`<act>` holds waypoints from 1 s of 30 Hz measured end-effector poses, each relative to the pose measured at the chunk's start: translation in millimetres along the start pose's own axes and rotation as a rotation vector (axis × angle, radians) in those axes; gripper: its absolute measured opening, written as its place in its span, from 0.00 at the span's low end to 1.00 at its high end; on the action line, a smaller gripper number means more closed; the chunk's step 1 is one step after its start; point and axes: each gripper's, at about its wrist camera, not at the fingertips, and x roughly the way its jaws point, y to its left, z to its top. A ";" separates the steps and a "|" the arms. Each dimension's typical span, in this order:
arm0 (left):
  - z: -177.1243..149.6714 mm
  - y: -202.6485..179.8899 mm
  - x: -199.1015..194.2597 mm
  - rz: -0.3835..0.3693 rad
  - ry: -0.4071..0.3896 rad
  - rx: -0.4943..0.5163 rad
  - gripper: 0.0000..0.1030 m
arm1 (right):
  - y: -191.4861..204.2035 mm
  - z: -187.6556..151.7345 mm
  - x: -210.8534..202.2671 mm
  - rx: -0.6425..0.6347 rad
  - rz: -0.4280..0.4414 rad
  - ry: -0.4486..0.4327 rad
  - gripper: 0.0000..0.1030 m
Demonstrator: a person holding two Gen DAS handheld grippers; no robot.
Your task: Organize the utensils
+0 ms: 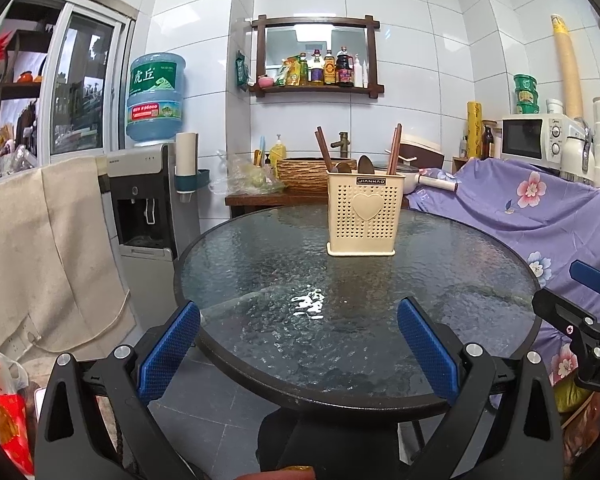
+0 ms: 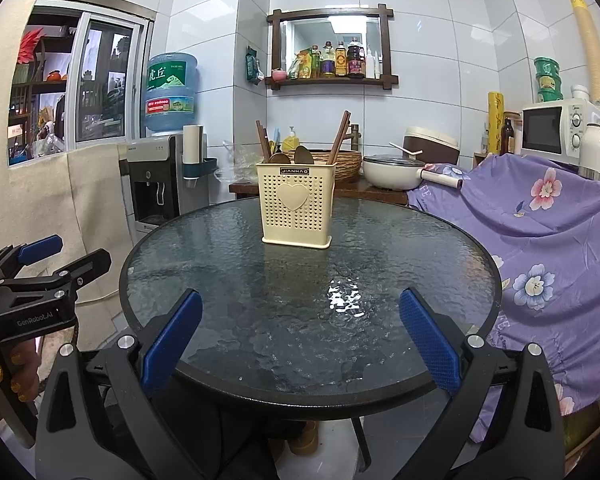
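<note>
**Utensils look to be in the holder; nothing loose left on the table**

I am holding both tongs back at the near edge of the round, dark-rimmed textured glass table (image 1: pixel 260 280). My left gripper (image 1: pixel 298 344) stands wide open, its two blue ribbed pads far apart, with only bare glass between them. My right gripper (image 2: pixel 300 336) is the same: spread wide and gripping nothing. From the right wrist view I can see the left tongs out to the side, off the table edge, with my hand (image 2: pixel 8 372) around the grip below them.

The cream perforated plastic utensil holder with a raised heart on its front (image 1: pixel 365 216) stands upright toward the far side of the table, well apart from both tongs. Out of its top stick the dark brown wooden chopsticks (image 1: pixel 323 148), leaning left at one end and right at the other, and between them the rounded bowls of two dark wooden spoons (image 1: pixel 365 165). I cannot tell how the holder is divided inside, nor whether each kind sits in its own compartment.

As I judge it, the sorting is finished or nearly so: every utensil I can see is already in the holder, and the glass shows nothing lying on it, only a bright glare patch near the middle. If anything is left, it would be checking the grouping inside the holder, or fetching pieces from somewhere outside these views. The white lidded pot (image 2: pixel 392 172) on the wooden counter behind the table does not look to be part of my job.
</note>
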 end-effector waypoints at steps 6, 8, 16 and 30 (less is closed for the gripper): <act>0.1 2.0 1.5 0.000 0.007 -0.006 0.94 | 0.0 0.0 0.0 0.001 0.000 0.001 0.94; 0.5 2.9 1.6 0.003 0.006 -0.007 0.94 | -0.2 0.0 -0.1 0.001 0.000 0.000 0.94; 0.8 3.2 1.9 0.015 0.002 -0.004 0.94 | -0.1 -0.1 0.0 0.000 0.000 0.000 0.94; 0.2 4.6 0.7 0.002 0.007 -0.029 0.94 | 0.4 -1.5 0.0 0.003 0.000 -0.004 0.94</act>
